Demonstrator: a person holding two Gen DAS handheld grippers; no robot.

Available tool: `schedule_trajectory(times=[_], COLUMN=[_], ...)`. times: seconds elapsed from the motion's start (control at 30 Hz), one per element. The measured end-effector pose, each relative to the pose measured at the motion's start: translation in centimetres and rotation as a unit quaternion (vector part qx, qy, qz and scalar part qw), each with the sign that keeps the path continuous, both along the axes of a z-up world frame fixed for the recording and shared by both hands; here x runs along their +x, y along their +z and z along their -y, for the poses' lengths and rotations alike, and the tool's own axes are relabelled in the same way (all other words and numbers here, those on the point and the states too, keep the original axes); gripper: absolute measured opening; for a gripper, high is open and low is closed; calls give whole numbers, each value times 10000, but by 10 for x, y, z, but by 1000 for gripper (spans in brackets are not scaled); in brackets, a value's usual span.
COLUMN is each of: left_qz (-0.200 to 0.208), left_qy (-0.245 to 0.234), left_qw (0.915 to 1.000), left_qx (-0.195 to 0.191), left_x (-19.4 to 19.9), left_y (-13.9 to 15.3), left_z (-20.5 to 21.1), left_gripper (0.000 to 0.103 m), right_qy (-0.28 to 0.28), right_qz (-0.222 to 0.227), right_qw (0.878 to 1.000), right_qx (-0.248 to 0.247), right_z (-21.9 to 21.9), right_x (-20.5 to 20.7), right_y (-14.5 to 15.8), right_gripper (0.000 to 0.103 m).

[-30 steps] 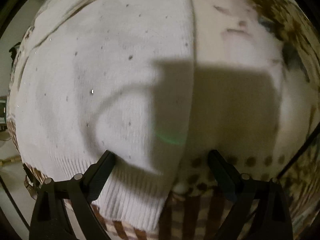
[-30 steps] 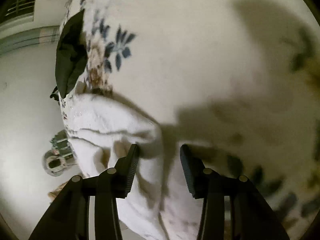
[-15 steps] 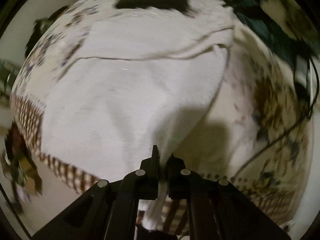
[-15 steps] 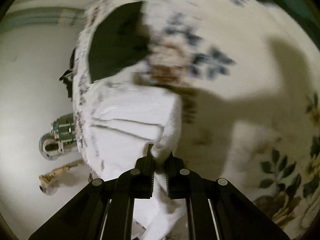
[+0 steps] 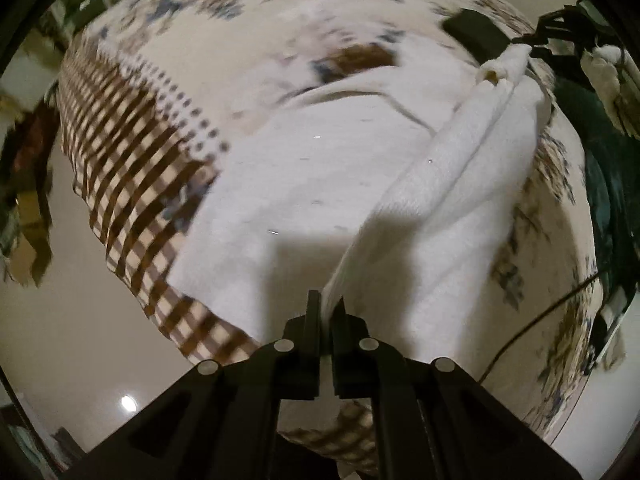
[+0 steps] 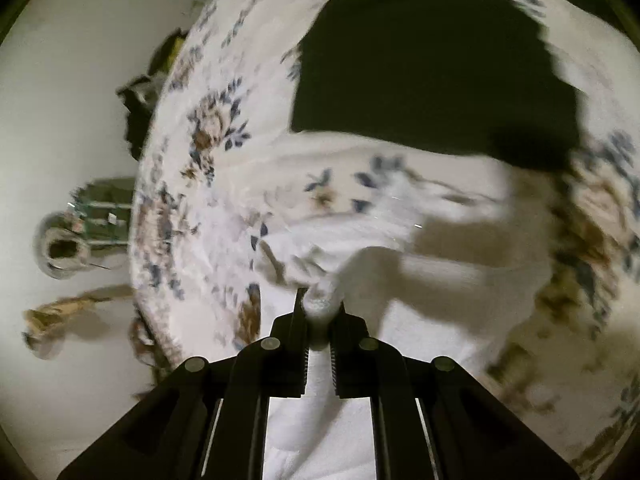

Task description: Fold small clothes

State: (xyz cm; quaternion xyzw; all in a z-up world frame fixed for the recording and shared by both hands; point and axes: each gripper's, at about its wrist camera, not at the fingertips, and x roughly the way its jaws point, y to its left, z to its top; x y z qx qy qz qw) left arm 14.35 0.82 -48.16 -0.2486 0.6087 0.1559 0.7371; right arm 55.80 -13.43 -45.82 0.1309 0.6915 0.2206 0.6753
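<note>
A white knit garment (image 5: 304, 200) lies on a floral bedspread (image 5: 240, 40). My left gripper (image 5: 326, 304) is shut on its near edge and holds a raised fold (image 5: 472, 160) that runs up to the far right, where my right gripper (image 5: 520, 46) shows gripping the other corner. In the right wrist view my right gripper (image 6: 320, 300) is shut on a bunched corner of the white garment (image 6: 440, 300), lifted above the bedspread (image 6: 208, 140).
A black garment (image 6: 432, 72) lies flat on the bed beyond the white one; it also shows in the left wrist view (image 5: 474, 34). The bedspread has a brown checked border (image 5: 120, 152) at its edge. A cable (image 5: 532, 324) runs at the right. Floor clutter (image 6: 64, 248) lies beside the bed.
Both grippers were open over the garment one second ago, then closed on its edges. They have lifted the edge up and back, raising a fold.
</note>
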Motion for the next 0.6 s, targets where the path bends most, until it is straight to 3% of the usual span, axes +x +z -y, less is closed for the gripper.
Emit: schedule_trajectory(times=[0.13, 0.27, 0.47, 0.6], left_qz=[-88, -153, -225, -423], left_qy=[163, 233, 327, 347], left_qw=[9994, 9985, 9978, 9979], left_qx=[-279, -478, -536, -349], left_x=[-2, -2, 0, -3], left_y=[-24, -44, -66, -80], left_z=[-42, -77, -120, -141], left_gripper=[2, 2, 2, 0], right_qy=[119, 207, 158, 2], right_qz=[-8, -12, 24, 21], right_qw=[9985, 9961, 9928, 9914], right_qx=[-525, -861, -1185, -1311], right_z=[-70, -114, -151, -156], right_x=[8, 11, 13, 20], right_y=[-25, -42, -62, -71], right_gripper=[8, 8, 8, 9])
